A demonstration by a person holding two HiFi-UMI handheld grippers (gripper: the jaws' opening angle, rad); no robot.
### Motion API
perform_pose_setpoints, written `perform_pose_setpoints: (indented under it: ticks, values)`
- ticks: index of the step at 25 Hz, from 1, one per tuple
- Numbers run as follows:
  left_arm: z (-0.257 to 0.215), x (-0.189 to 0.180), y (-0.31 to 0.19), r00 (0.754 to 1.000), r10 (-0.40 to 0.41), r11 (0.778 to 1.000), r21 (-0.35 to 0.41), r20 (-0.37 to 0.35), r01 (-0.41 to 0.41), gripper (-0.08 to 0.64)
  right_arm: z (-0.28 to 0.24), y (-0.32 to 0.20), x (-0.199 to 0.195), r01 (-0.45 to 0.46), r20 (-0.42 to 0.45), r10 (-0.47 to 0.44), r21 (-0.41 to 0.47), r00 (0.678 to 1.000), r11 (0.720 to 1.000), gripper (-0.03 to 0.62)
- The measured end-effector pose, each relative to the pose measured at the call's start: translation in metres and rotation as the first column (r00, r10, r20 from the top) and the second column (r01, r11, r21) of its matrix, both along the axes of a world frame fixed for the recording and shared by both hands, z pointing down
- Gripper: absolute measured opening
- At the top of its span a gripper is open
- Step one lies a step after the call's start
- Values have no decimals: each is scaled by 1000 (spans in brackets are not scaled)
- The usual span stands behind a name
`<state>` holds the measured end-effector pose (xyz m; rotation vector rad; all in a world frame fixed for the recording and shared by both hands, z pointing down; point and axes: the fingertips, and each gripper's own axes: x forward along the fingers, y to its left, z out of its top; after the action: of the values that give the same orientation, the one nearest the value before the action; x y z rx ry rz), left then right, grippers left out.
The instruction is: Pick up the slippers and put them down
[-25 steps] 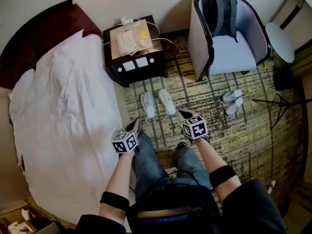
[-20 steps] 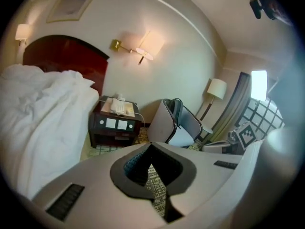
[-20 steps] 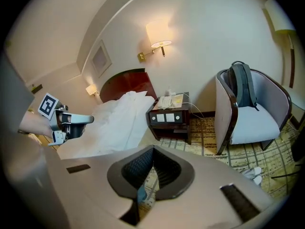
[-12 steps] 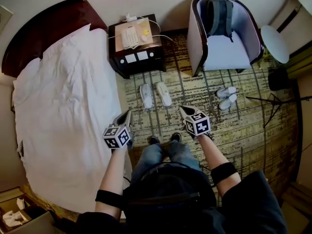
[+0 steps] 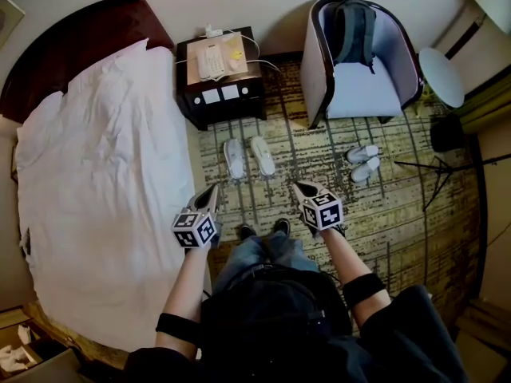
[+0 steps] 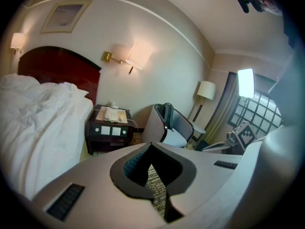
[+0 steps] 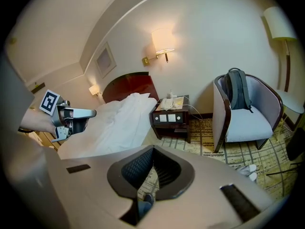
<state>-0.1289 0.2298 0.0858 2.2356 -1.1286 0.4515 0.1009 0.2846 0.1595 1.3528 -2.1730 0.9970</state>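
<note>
Head view, slippers [image 5: 236, 159] well beyond both closed jaws

phone [image 5: 211, 61] keys too small to read; box [image 5: 22, 357] cut off at corner.

the slippers [image 5: 235, 159] look like soft, matt white cloth. the bed [image 5: 96, 198] is covered in crumpled white cloth; its headboard [image 5: 72, 46] and the nightstand [image 5: 227, 110] are dark polished wood. the carpet [image 5: 343, 206] looks rough and woven, the armchair [image 5: 363, 94] seat smooth.

White slippers [image 5: 261, 155], white bedding [image 5: 96, 198], dark brown nightstand [image 5: 219, 108], yellowish carpet [image 5: 399, 214] with dark grid lines.
</note>
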Motion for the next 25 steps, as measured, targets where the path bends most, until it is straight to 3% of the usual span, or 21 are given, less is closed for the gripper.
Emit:
perform_pose_setpoints:
  ticks: [9,16,25]
  values:
    - [1,-14,6,999,-15,1000,9,-35,16,0,1,11,-11,-13,-3,13,2,1000,1000,2]
    - [-3,-9,4,998,24,1000,21,-52,-22,0,0,17,-16,-26,-11,26,-6,1000,1000,2]
    - [9,-9,0,997,30,1000,-6,-64,-31,0,4,14,-19,-26,-17,26,-15,1000,1000,2]
